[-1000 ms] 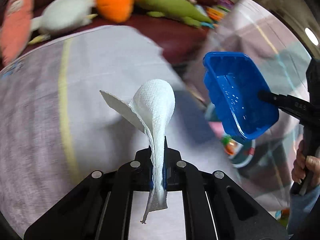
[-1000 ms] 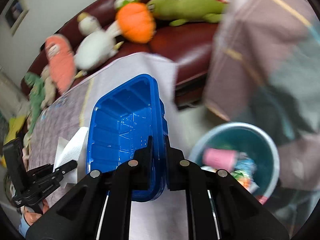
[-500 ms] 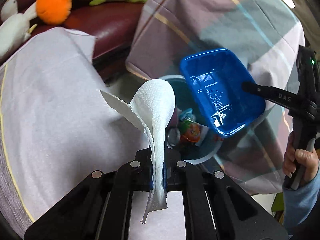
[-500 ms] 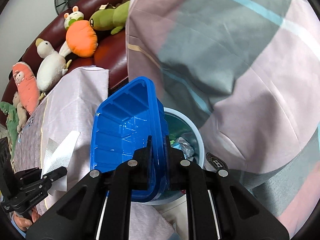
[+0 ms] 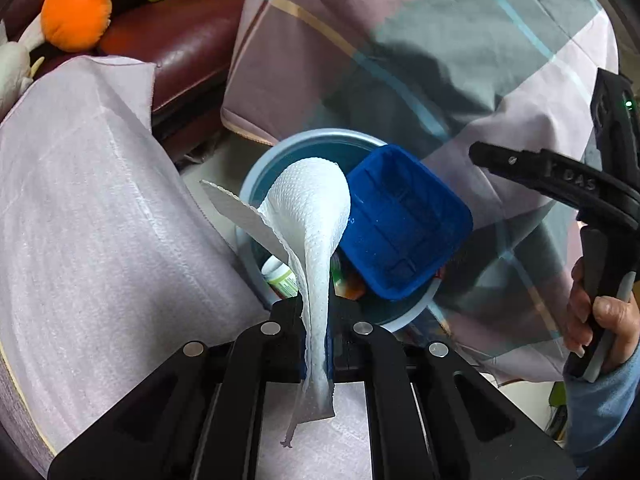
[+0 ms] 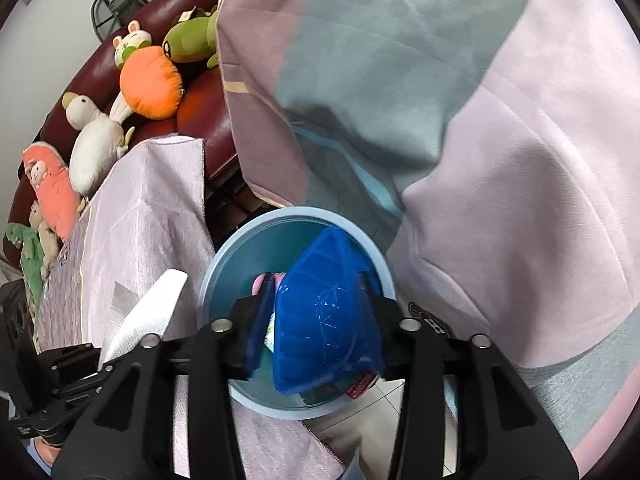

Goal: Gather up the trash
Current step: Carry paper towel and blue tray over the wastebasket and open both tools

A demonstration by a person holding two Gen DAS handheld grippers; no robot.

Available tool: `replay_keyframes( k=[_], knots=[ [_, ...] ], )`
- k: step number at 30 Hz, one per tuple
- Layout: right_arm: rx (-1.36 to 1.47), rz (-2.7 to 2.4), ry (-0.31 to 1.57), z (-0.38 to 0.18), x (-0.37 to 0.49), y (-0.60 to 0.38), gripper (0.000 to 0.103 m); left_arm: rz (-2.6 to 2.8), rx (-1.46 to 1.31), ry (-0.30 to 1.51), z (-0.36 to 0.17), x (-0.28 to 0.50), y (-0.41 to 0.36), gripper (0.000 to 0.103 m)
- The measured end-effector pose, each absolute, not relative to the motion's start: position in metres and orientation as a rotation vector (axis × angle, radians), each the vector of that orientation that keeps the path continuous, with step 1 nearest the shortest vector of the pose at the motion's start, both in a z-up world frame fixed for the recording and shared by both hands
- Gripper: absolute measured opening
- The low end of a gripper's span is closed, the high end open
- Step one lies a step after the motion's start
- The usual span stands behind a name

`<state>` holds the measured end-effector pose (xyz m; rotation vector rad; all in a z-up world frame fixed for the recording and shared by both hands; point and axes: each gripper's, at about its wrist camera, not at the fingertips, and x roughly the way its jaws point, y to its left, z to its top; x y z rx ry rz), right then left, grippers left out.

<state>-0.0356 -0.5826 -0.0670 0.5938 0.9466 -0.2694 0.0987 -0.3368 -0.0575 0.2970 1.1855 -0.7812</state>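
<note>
A white paper towel (image 5: 308,208) hangs pinched in my left gripper (image 5: 316,300), which is shut on it right over the near rim of the round light-blue trash bin (image 5: 280,152). The blue plastic tray (image 6: 320,320) lies tilted inside the bin (image 6: 240,240), on top of other trash. My right gripper (image 6: 320,292) hovers over the bin with its jaws opening. The tray sits loose between the fingers; a gap shows beside the left one. In the left wrist view the tray (image 5: 404,228) is clear of the right gripper. The towel (image 6: 156,312) shows at the lower left of the right wrist view.
A table under a lilac cloth (image 5: 80,220) stands left of the bin. A plaid blanket (image 6: 480,140) drapes behind and to the right. Plush toys (image 6: 148,80) sit on a dark red sofa (image 5: 180,44). A small bottle (image 5: 280,276) and wrappers lie in the bin.
Both grippers moved from the table to over the bin. The right gripper's jaws parted and the blue tray dropped into the bin. The left gripper still holds the towel.
</note>
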Motion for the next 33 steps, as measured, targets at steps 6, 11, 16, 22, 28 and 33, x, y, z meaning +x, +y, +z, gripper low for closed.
replay_keyframes(
  k=[6, 11, 16, 22, 28, 33],
  knots=[
    [0.596, -0.28, 0.933, -0.064, -0.04, -0.589, 0.066, -0.789, 0.314, 1.201, -0.067, 0.098, -0.349, 0.007],
    [0.591, -0.28, 0.934, -0.063, -0.04, -0.588, 0.071, -0.795, 0.329, 1.207, -0.074, 0.098, -0.357, 0.007],
    [0.58, -0.274, 0.942, -0.063, -0.036, -0.585, 0.072, -0.803, 0.334, 1.214, -0.08, 0.1, -0.361, 0.008],
    [0.573, -0.279, 0.95, -0.06, -0.031, -0.585, 0.074, -0.808, 0.317, 1.221, -0.087, 0.107, -0.365, 0.022],
    [0.569, -0.296, 0.958, -0.058, -0.029, -0.585, 0.075, -0.808, 0.293, 1.188, -0.09, 0.112, -0.369, 0.08],
    [0.567, -0.306, 0.966, -0.058, -0.027, -0.585, 0.075, -0.819, 0.287, 1.174, -0.09, 0.114, -0.369, 0.093]
  ],
)
